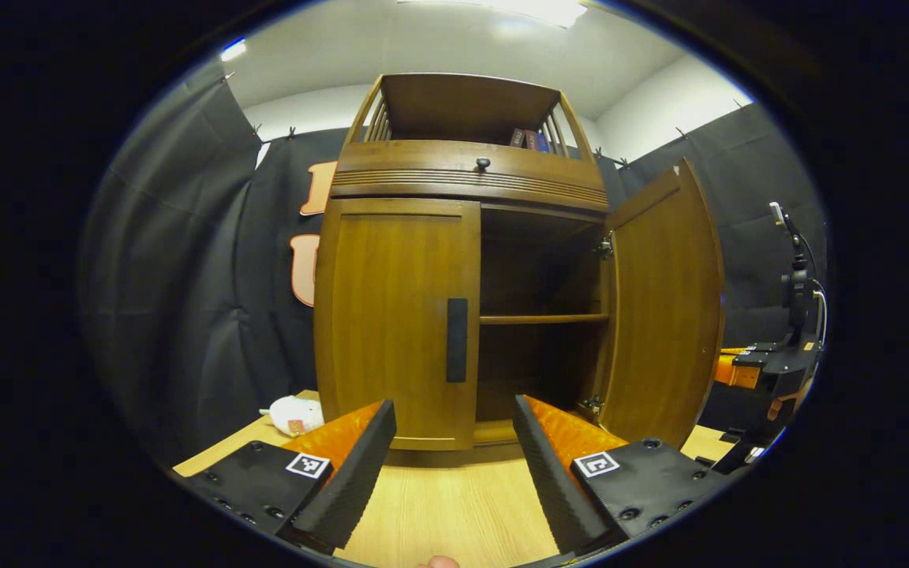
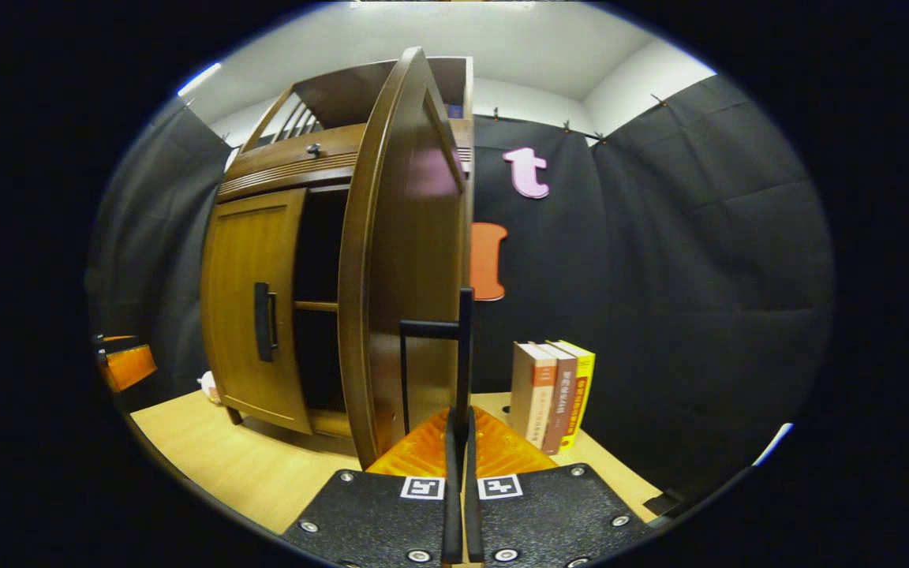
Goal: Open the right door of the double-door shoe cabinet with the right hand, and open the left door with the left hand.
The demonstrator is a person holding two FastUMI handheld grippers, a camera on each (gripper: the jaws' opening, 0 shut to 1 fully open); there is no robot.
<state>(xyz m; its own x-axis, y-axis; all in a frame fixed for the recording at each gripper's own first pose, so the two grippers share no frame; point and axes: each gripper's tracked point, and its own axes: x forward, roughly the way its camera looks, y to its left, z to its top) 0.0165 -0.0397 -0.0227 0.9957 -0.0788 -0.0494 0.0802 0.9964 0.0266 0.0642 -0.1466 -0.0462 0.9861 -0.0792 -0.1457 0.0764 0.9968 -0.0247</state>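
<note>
The wooden shoe cabinet (image 1: 466, 177) stands on a light wood table. Its left door (image 1: 391, 315) is closed, and a dark vertical handle (image 1: 457, 339) runs along that door's inner edge. My left gripper (image 1: 454, 406) is open, a short way in front of that handle and touching nothing. The right door (image 1: 663, 308) is swung wide open, baring a shelf (image 1: 543, 319) inside. In the right gripper view this right door (image 2: 403, 260) shows edge-on, and my right gripper (image 2: 459, 414) is shut on its black handle (image 2: 464, 339).
Three upright books (image 2: 553, 394) stand on the table (image 2: 210, 457) right of the cabinet. A white soft toy (image 1: 294, 414) lies at the cabinet's left foot. Black cloth walls the booth. A small knob (image 1: 483, 163) sits on the cabinet's top panel.
</note>
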